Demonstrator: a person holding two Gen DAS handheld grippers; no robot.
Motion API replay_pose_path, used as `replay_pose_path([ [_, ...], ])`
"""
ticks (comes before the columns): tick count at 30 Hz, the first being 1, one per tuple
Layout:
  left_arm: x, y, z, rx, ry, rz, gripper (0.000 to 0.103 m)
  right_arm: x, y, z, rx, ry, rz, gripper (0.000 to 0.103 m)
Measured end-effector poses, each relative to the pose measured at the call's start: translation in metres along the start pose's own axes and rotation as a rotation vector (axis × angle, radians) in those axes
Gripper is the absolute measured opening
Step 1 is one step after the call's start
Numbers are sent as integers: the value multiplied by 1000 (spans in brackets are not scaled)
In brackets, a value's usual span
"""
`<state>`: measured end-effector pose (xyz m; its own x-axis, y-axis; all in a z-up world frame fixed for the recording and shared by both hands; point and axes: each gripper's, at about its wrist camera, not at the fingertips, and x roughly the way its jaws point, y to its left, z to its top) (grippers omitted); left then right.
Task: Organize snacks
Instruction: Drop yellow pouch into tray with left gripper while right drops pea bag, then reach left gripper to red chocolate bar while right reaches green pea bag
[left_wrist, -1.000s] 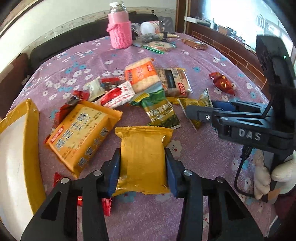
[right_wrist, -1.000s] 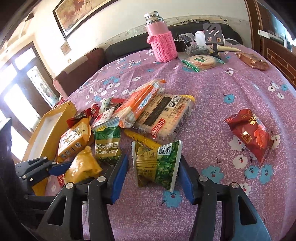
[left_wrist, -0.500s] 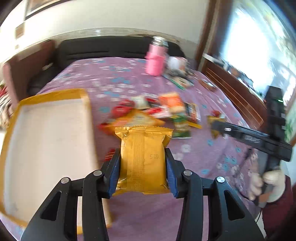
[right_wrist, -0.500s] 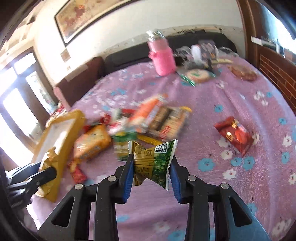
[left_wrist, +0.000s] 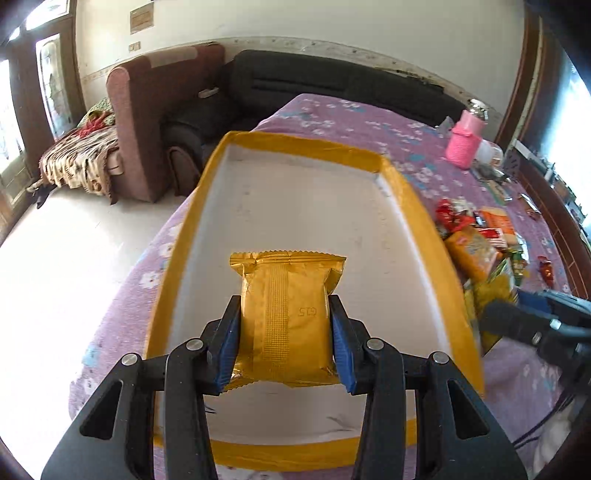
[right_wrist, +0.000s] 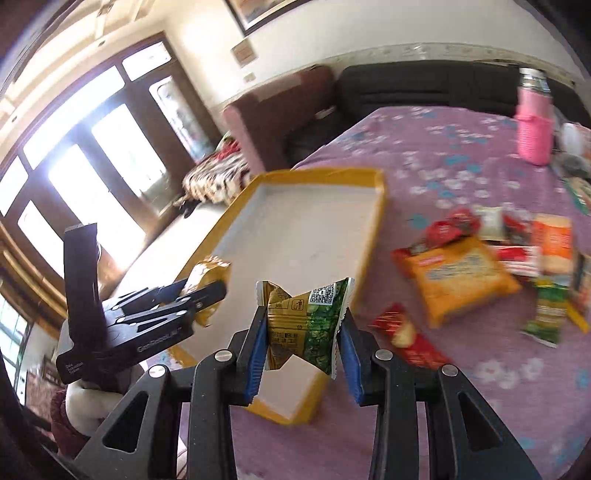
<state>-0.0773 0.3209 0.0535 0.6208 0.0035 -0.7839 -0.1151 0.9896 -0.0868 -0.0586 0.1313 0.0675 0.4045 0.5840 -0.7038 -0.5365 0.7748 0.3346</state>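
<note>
**A:** What are the jaws doing?

**B:** The left gripper is clenched on a gold packet, blue pads squeezing its two long sides. The right gripper has just closed on a green packet, pinched hard enough at the middle to give it a waist.

**A:** Why carry them that way?

**B:** Gripping across the narrow width probably keeps each pouch from swinging, and leaves the far end free to land first. Both hang above the yellow-rimmed tray, which looks like the place they are meant for; the gold one is over its white floor, the green one over the near corner.

**A:** Which way do they point?

**B:** The gold packet's long axis runs straight out along the fingers, crimped end leading, seam side facing the camera. The green one lies the same way, its QR-code end forward.

**A:** And the rest?

**B:** The snack pile waits on the purple-clothed surface just beside the tray, with a pink bottle well beyond.
</note>
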Motion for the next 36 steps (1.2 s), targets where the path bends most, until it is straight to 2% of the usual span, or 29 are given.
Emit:
replay_pose_path([
  [6,2,27,-5,-56,5,-12,43,61,33,-9,-37,103,4,36],
  [10,-1,40,-8,-108,12,-28,45,76,42,-14,-47,125,3,38],
  [14,-4,51,-7,-198,35,-102,49,69,48,-13,-49,106,14,41],
  [17,-18,52,-7,-246,2,-150,49,48,51,-12,-61,67,30,43],
  [20,-37,44,-5,-258,-49,-187,54,18,47,-9,-66,8,28,52],
  [24,-53,20,-6,-241,-70,-241,58,-25,13,-8,-17,-73,-1,56],
  [27,-55,-9,-6,-181,-50,-274,59,-51,-27,-15,30,-110,-76,60],
  [33,-50,-69,-3,-43,-6,-326,59,-85,-131,-38,223,-124,-245,63],
  [36,-48,-92,0,-20,-10,-343,59,-89,-144,-44,227,-113,-248,63],
])
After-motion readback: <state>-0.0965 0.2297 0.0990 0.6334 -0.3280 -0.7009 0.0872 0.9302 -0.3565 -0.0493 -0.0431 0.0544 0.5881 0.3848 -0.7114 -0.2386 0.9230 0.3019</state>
